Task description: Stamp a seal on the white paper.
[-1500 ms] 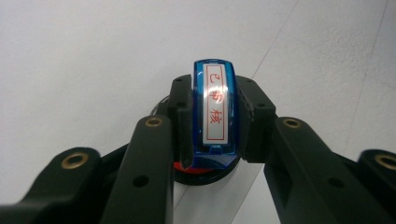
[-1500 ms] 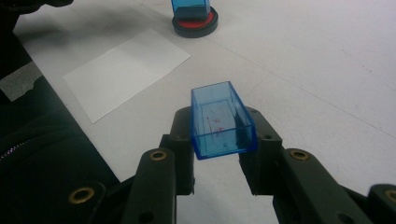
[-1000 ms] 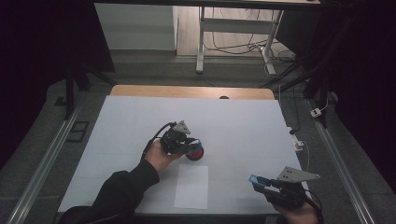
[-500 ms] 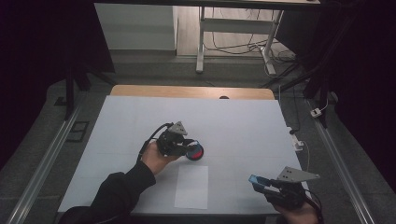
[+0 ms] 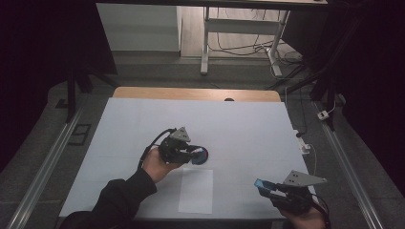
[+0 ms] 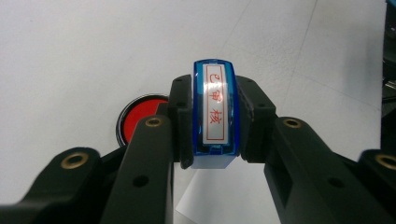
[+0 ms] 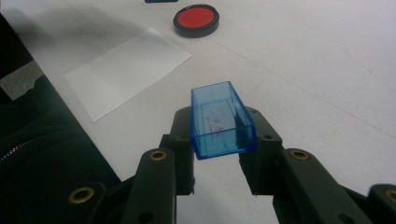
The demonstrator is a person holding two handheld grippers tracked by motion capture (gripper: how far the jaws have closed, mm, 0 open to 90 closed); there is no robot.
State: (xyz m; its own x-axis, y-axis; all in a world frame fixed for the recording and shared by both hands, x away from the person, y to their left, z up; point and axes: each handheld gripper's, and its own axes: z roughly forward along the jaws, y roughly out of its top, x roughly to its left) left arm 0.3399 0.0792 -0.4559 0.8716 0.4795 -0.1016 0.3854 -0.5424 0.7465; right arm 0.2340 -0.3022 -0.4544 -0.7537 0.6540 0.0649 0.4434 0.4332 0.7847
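Clearly the work in hand is inking a stamp and pressing it on paper. At the left, the left gripper is clenched on the blue stamp, its jaws pressing the stamp's two long sides, and it hangs over the middle of the worktop, just above the red ink pad. Judging from this, the next move is to carry the stamp toward the near edge, over the white sheet of paper, and set it down. To do that well, the stamp face should come down flat and square within the sheet's edges, with one firm press and a straight lift, no sliding, or the print will smear.

Farther right, by the near right corner, the right gripper is clamped on the stamp's clear blue cap and holds it off the worktop, well apart from the paper. It is best kept there, out of the way.

The left gripper view gives the stamp's label with red characters, which the high view cannot resolve, and shows the ink pad peeking out behind the left jaw. The right gripper view shows that the cap is hollow, with faint red marks inside, and shows the pad's open red surface beyond the sheet. The high view alone gives the layout across the whole worktop.
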